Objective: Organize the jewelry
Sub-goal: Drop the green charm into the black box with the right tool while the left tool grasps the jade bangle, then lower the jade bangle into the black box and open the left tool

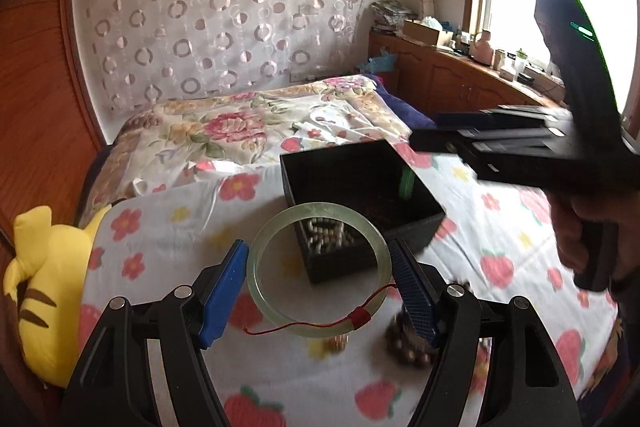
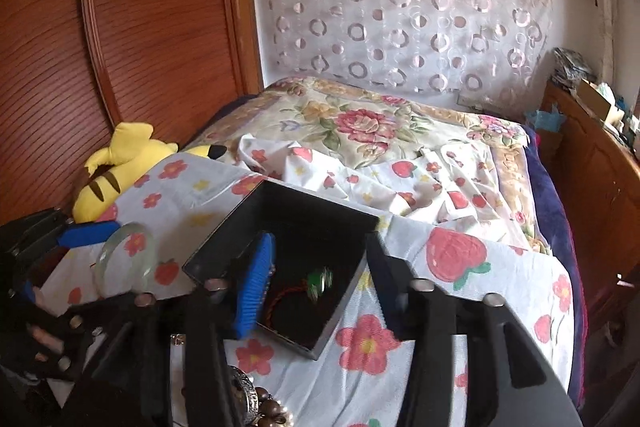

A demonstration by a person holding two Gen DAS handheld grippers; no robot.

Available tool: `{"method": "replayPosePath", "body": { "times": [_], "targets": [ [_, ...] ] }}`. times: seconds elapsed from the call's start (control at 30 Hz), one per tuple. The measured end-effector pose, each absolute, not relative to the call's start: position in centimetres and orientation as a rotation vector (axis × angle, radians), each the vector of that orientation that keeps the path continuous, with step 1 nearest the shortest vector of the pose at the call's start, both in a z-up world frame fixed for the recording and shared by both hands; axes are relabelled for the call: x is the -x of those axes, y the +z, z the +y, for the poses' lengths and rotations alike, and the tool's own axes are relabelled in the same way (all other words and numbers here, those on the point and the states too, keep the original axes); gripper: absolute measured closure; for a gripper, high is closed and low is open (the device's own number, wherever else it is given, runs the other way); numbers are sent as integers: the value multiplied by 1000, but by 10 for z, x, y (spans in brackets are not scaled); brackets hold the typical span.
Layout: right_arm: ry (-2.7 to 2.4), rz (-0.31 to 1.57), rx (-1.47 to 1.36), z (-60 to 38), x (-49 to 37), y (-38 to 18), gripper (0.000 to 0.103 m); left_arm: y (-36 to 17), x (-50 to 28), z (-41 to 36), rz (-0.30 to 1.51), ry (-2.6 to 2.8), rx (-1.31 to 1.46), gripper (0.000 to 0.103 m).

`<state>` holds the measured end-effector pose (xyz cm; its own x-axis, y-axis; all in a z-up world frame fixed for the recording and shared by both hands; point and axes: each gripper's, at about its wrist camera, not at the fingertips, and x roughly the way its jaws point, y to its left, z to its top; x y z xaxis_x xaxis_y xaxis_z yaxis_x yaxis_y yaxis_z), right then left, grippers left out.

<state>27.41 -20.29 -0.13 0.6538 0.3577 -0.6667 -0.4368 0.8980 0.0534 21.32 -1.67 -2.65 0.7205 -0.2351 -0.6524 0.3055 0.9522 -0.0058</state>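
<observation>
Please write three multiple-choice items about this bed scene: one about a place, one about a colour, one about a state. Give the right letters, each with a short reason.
1. Where is the pale green bangle?
A. inside the black box
B. between the fingers of the left gripper
C. on the plush toy

2. What colour is the plush toy at the bed's edge?
A. yellow with dark stripes
B. pink
C. white

3. How does the right gripper stand?
A. closed on the bangle
B. closed on the box wall
C. open over the black box, pressing on nothing

Key: 1 B, the ring sits gripped between the blue pads. 2 A, the right wrist view shows it plainly. 3 C, its fingers are apart and a green item lies blurred in the box beneath them.
</observation>
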Motion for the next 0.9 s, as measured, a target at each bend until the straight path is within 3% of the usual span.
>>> {"method": "replayPosePath", "body": {
  "times": [0.73,0.9],
  "targets": [
    [477,748,130,-257,-189,-44,51,-54,-277,-64,790,-273,-120,34],
    [496,756,111,-256,-172,-52,51,-56,-262,-62,768,-290,-137,27]
  ]
}}
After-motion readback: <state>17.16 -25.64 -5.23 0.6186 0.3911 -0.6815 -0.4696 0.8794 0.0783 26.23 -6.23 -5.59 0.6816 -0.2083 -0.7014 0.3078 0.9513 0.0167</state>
